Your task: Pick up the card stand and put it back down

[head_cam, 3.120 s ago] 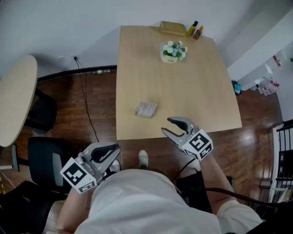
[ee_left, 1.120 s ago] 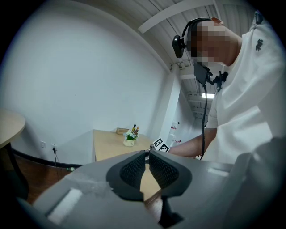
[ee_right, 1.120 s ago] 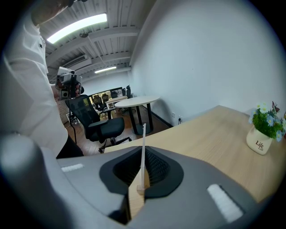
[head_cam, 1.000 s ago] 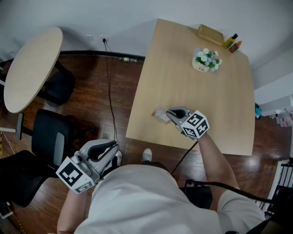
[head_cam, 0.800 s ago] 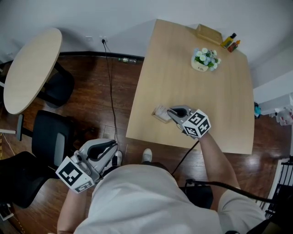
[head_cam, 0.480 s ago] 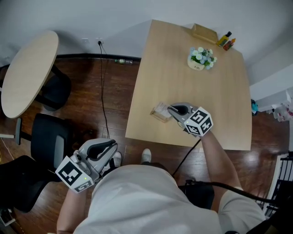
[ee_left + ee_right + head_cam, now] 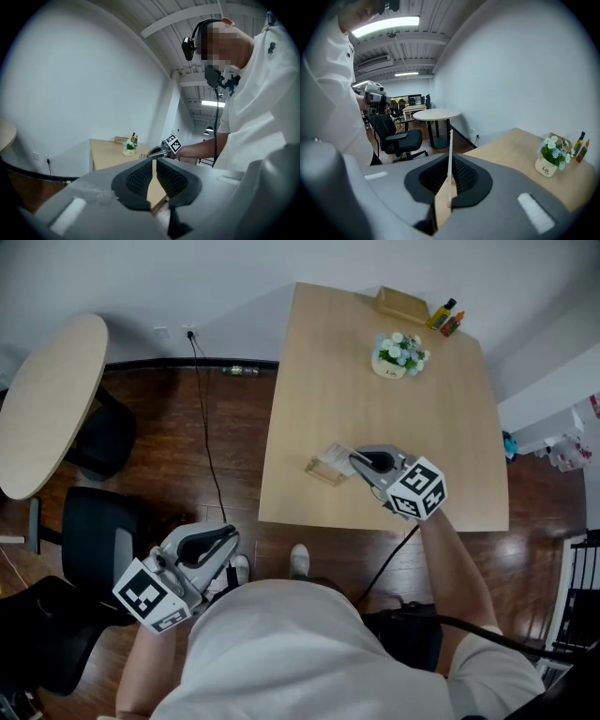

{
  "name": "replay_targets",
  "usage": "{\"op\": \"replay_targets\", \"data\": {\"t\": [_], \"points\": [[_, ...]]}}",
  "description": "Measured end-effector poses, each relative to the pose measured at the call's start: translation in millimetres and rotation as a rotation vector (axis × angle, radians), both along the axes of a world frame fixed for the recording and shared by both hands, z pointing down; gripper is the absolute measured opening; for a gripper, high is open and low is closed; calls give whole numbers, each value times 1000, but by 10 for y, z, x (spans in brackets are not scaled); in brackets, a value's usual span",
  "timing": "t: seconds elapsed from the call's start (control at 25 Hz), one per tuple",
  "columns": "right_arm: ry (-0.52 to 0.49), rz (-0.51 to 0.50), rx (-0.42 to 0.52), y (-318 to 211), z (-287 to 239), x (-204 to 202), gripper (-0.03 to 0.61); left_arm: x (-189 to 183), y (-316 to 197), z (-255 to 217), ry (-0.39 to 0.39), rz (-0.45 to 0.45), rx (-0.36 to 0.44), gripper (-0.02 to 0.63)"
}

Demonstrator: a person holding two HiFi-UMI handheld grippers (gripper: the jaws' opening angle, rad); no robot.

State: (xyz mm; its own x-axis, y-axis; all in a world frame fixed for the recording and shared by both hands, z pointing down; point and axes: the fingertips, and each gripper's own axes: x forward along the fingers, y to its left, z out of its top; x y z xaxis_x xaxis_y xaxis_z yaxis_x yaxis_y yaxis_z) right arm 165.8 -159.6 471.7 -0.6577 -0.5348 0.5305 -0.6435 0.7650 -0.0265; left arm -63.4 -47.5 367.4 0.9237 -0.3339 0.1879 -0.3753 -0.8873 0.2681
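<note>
The card stand (image 7: 328, 464), a thin clear sheet on a small wooden base, is near the front left corner of the wooden table (image 7: 394, 418). My right gripper (image 7: 356, 460) is shut on it from the right. The right gripper view shows the card stand (image 7: 450, 154) edge-on, pinched between the dark pads of the right gripper (image 7: 451, 174). Whether its base touches the table I cannot tell. My left gripper (image 7: 228, 539) hangs off the table at the lower left, beside the person's body, with nothing in it. In its own view the left gripper (image 7: 154, 163) has its pads almost together.
A flower pot (image 7: 392, 354), a wooden box (image 7: 405, 304) and two small bottles (image 7: 445, 317) stand at the table's far end. A round table (image 7: 47, 399) and black chairs (image 7: 94, 540) are at the left. A cable (image 7: 208, 456) lies on the dark wood floor.
The right gripper keeps its grip on the card stand and looks slightly nearer the head camera, as if raised a little. The head view has shifted. The left gripper has stayed put.
</note>
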Motion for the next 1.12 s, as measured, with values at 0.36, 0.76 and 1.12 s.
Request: {"op": "replay_targets", "data": {"t": [0.36,0.76,1.12], "points": [[5,112,24,505,-381,-44,20,-155,-12,-35,41,113,20,21],[1,253,28,1444,-625,-257,20,-251,42,-60,70,266,28,17],[-41,365,36,2161,-812,-603,20,-291,203,-1,85,372,19,15]]}}
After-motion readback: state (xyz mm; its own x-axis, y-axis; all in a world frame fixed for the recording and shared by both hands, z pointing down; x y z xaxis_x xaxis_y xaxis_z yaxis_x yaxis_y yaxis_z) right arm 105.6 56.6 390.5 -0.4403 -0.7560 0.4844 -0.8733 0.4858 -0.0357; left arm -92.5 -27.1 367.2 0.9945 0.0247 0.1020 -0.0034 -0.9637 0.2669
